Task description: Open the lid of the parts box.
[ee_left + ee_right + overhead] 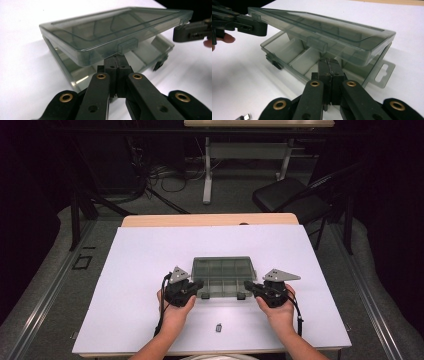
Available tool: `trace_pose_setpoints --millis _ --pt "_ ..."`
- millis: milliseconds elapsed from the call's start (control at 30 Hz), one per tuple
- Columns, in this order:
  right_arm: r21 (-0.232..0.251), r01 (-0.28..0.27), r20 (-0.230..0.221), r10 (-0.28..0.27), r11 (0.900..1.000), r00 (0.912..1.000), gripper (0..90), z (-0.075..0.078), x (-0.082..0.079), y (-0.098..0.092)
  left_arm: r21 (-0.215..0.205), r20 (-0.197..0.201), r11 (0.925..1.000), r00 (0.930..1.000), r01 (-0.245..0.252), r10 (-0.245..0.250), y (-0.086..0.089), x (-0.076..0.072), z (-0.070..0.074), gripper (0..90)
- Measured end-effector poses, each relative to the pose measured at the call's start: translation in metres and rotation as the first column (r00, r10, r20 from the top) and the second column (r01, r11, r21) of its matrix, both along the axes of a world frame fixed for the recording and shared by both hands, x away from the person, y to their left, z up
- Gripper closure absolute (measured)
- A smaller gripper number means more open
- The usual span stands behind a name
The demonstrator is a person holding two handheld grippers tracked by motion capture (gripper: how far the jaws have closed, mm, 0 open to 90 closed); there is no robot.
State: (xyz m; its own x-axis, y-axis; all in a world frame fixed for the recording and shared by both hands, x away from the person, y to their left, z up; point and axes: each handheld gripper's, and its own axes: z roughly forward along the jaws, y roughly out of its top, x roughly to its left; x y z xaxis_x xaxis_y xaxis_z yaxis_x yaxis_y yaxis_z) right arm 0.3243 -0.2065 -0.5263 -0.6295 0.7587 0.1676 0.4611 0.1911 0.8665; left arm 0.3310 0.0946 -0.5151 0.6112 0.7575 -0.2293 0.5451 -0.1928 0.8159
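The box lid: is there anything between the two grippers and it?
Nothing visible. The left gripper and the right gripper, both shut, sit under the front edge of the half-raised lid. The small dark piece lies nearer the person.

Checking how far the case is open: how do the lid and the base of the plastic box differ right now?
The lid is tilted, its front edge raised; the base lies flat on the white table. The lid rests on the shut tips of the left claw and the right claw; the base touches neither. The base shows divider walls forming compartments; the lid is a shallow, smooth-topped cover. Both are the same smoky translucent plastic, joined along the far edge.
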Motion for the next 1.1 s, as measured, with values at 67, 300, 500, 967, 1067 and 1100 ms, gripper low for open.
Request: trace_pose_setpoints --millis 67,300,500,967,1067,1100 --pt "0.004 0.006 0.004 -0.006 1.000 1.0000 90.0 0.005 0.004 0.000 -0.006 0.008 1.0000 1.0000 0.002 -0.002 -0.002 0.004 0.005 90.0" --pt "0.036 0.021 0.030 -0.022 0.999 0.9993 90.0 0.023 0.024 0.002 0.001 0.044 1.0000 0.9990 -0.006 0.005 -0.006 0.021 0.029 90.0" --pt "0.043 0.035 0.042 -0.037 0.998 0.9985 90.0 0.034 0.040 0.004 -0.004 0.083 0.9996 0.9961 -0.029 0.029 -0.009 0.035 0.046 90.0" --pt "0.063 0.076 0.087 -0.081 0.995 0.9929 90.0 0.046 0.061 0.001 -0.021 0.098 0.9976 0.9929 -0.066 0.068 -0.002 0.053 0.052 90.0" --pt "0.067 0.080 0.094 -0.086 0.995 0.9919 90.0 0.046 0.063 0.000 -0.035 0.109 0.9964 0.9908 -0.077 0.080 0.003 0.054 0.053 90.0" --pt "0.067 0.080 0.094 -0.086 0.995 0.9919 90.0 0.046 0.063 0.000 -0.041 0.107 0.9960 0.9908 -0.079 0.083 0.004 0.054 0.053 90.0"
